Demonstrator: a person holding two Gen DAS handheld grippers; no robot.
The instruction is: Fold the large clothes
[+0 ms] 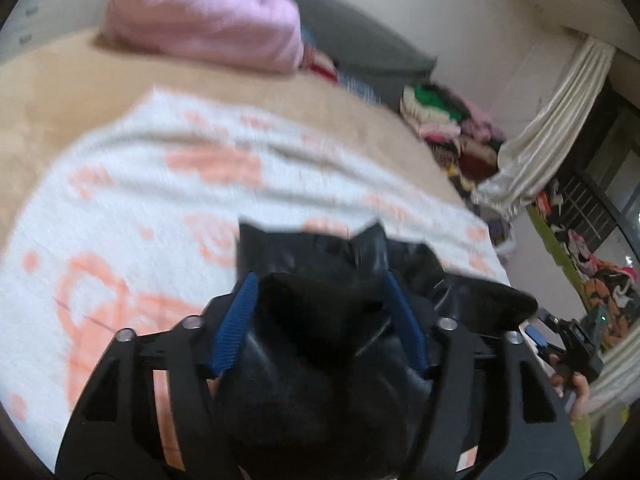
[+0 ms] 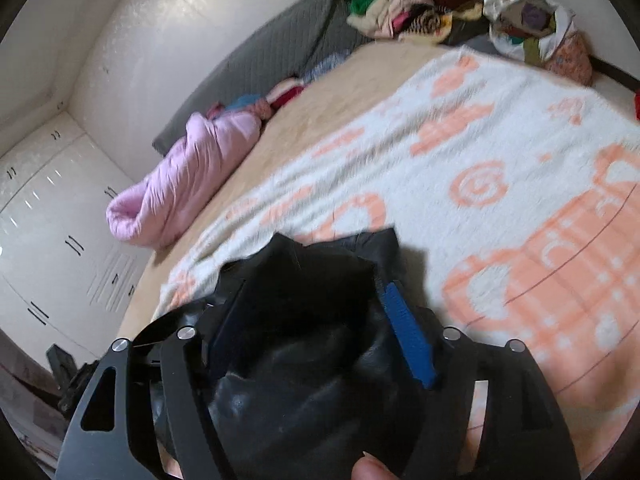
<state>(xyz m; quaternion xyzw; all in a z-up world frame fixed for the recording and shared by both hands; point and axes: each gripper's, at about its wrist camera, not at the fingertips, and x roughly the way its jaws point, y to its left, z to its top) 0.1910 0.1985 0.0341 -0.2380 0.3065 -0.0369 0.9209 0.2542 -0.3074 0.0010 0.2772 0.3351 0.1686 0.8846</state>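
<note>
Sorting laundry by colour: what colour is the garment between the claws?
Black, glossy garment; clearest in the right wrist view.

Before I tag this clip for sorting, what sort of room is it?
Most likely a bedroom: a wide bed under a white-and-orange patterned blanket, a grey padded headboard against the wall, and white built-in cupboards alongside. Heaped clothes fit too.

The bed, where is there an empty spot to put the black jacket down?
The white-and-orange blanket is bare ahead of the black jacket. A bare strip of tan sheet runs between the blanket and the pink bundle. It is crowded at the far corner, where the pile of clothes sits.
</note>
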